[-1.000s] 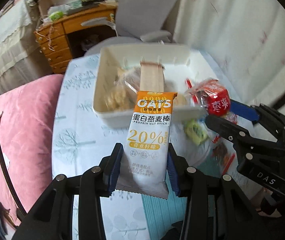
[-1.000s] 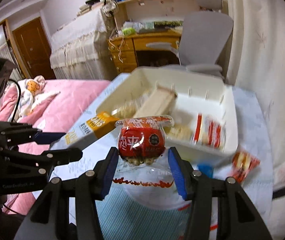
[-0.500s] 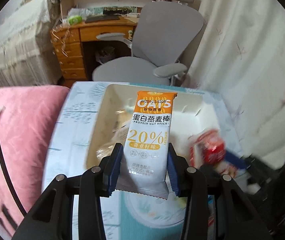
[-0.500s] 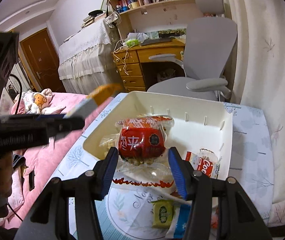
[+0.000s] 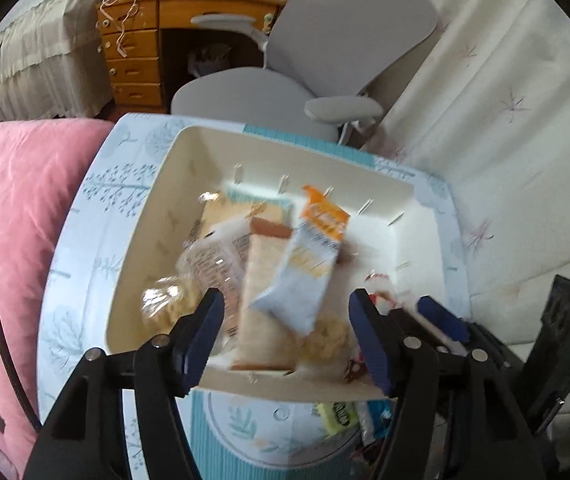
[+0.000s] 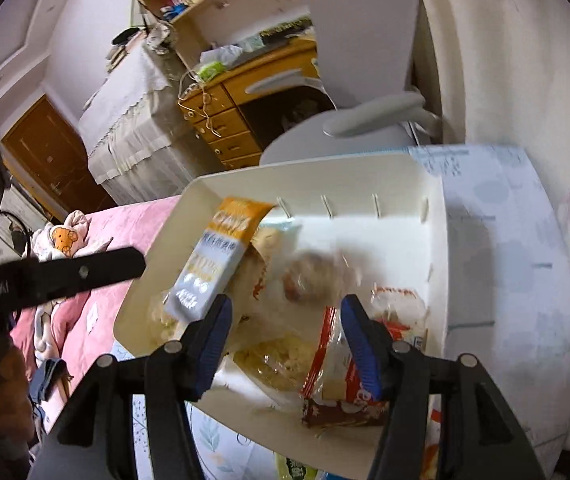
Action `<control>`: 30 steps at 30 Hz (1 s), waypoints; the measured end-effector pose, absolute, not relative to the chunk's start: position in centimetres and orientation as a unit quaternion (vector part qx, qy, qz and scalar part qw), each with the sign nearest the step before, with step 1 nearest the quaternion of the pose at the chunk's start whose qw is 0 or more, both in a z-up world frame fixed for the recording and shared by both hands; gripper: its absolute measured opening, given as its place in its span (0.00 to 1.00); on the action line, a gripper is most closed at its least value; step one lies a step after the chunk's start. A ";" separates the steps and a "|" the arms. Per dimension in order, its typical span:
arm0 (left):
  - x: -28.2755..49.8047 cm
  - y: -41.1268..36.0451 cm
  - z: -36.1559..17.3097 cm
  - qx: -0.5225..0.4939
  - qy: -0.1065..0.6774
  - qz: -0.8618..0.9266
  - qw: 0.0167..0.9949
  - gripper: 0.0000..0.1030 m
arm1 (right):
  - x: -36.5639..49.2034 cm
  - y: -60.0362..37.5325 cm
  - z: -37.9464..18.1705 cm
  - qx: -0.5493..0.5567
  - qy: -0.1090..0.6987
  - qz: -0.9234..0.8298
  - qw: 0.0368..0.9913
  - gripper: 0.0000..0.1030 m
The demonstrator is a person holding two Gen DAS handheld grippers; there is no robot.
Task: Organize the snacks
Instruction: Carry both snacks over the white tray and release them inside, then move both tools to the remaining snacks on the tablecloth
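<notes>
Left gripper [image 5: 285, 332]: jaws standing wide apart, gripping nothing. Right gripper [image 6: 285, 340]: likewise spread and empty, hovering over the near rim of the white bin [image 6: 437, 240]. Oat bar [image 5: 305, 264]: blurred, appearing to be lying tilted on the snack pile inside the bin, just beyond the left fingertips toward 12 o'clock. Judged light, flat, fairly stiff, its film wrapper slippery; best pinched across its narrow width. Red-wrapped snack [image 6: 309, 276]: sitting toward 12 o'clock of the right gripper, soft, crinkly.
</notes>
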State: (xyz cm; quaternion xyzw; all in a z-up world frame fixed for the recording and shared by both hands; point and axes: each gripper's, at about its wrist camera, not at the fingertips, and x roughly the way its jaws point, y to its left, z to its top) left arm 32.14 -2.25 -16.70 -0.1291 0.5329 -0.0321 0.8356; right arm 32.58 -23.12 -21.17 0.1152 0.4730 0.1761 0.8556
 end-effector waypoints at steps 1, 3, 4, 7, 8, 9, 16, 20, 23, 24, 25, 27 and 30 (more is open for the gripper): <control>31.8 -2.0 -16.6 -0.131 0.535 -0.028 0.834 0.64 | 32.4 -23.1 -21.0 0.112 0.476 0.174 0.855 0.56; 31.4 -1.4 -16.3 -0.139 0.536 -0.021 0.833 0.69 | 32.0 -23.0 -20.5 0.107 0.477 0.173 0.855 0.56; 31.1 -1.1 -16.0 -0.143 0.535 -0.018 0.833 0.70 | 31.8 -22.9 -20.1 0.104 0.477 0.172 0.855 0.56; 30.0 -0.1 -15.5 -0.149 0.536 -0.011 0.831 0.72 | 30.7 -22.6 -18.8 0.090 0.474 0.170 0.859 0.56; 29.6 0.2 -15.3 -0.152 0.535 -0.012 0.831 0.73 | 30.1 -22.6 -18.3 0.086 0.472 0.168 0.861 0.56; 29.1 0.6 -15.1 -0.154 0.535 -0.013 0.831 0.73 | 29.7 -22.5 -17.9 0.085 0.471 0.167 0.862 0.56; 24.5 2.8 -14.1 -0.161 0.530 -0.015 0.832 0.73 | 25.1 -22.3 -14.3 0.084 0.448 0.132 0.880 0.56; 21.4 3.5 -13.4 -0.159 0.524 -0.035 0.836 0.74 | 21.7 -22.1 -12.1 0.077 0.432 0.112 0.892 0.56; 18.5 3.7 -12.9 -0.146 0.517 -0.054 0.842 0.74 | 18.9 -21.5 -10.9 0.074 0.419 0.100 0.899 0.56; 17.4 3.7 -12.8 -0.141 0.514 -0.063 0.844 0.74 | 18.0 -21.2 -10.7 0.070 0.417 0.095 0.901 0.56; 16.7 3.6 -12.7 -0.137 0.512 -0.068 0.845 0.75 | 17.0 -21.0 -10.5 0.064 0.415 0.087 0.903 0.56; 14.7 3.7 -12.6 -0.129 0.507 -0.079 0.849 0.75 | 14.7 -20.3 -10.2 0.056 0.414 0.075 0.905 0.56; 12.3 3.7 -13.0 -0.129 0.504 -0.086 0.849 0.75 | 12.0 -19.8 -10.2 0.045 0.417 0.068 0.905 0.56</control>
